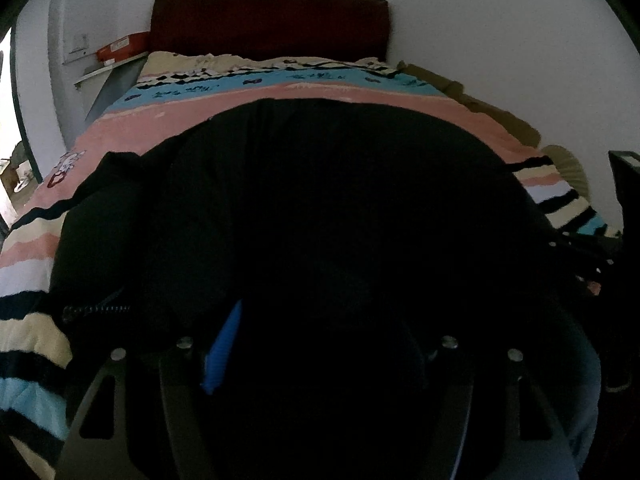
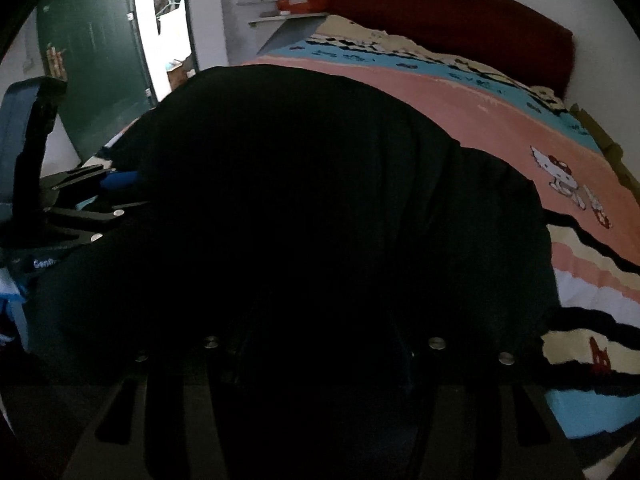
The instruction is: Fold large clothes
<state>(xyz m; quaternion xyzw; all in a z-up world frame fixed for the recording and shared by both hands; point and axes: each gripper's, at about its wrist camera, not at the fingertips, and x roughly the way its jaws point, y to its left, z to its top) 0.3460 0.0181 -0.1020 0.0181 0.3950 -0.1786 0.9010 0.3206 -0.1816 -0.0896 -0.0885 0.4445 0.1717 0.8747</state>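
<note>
A large black garment (image 1: 320, 200) lies heaped on the striped bedspread (image 1: 280, 92) and fills the middle of both views; its zipper (image 1: 96, 310) shows at the left. My left gripper (image 1: 320, 312) points down into it. One blue pad (image 1: 222, 348) is bare and the other finger is buried in cloth. In the right wrist view the left gripper (image 2: 138, 190) shows its fingers apart, with the garment (image 2: 300, 180) at their tips. My right gripper (image 2: 320, 320) is buried under the dark cloth, so its fingertips are hidden.
The bed runs to a dark red headboard (image 1: 268, 24) against a white wall. The pink, blue and cream bedspread (image 2: 500, 120) lies bare beyond the garment. An orange box (image 1: 122, 46) sits on a wall shelf left of the headboard. A green door (image 2: 92, 60) stands open at the left.
</note>
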